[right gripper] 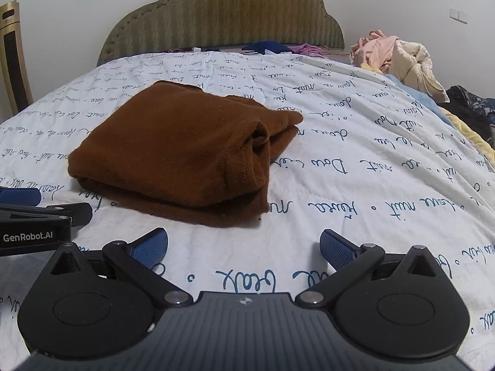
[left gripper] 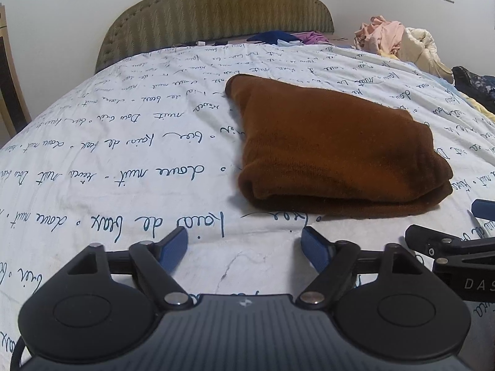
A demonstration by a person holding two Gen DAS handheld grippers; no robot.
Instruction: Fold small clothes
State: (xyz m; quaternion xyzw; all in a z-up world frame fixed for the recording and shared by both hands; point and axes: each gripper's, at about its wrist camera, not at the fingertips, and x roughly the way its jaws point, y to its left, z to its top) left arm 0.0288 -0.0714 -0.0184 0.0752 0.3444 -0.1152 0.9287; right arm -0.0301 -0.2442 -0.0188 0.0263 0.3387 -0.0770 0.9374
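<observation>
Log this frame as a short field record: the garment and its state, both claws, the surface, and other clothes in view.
garment: brown knit, folded into a compact stack
left claw: open, empty, short of the garment
right claw: open, empty, short of the garment
surface: white quilt with script print
other clothes: unfolded pile at far right; more by the headboard

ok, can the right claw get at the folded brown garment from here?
Probably yes: the right claw is open, the folded brown garment lies just ahead, with only bare quilt between.

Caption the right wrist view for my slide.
Open right gripper poised before folded brown garment on script-print bedspread.
</observation>
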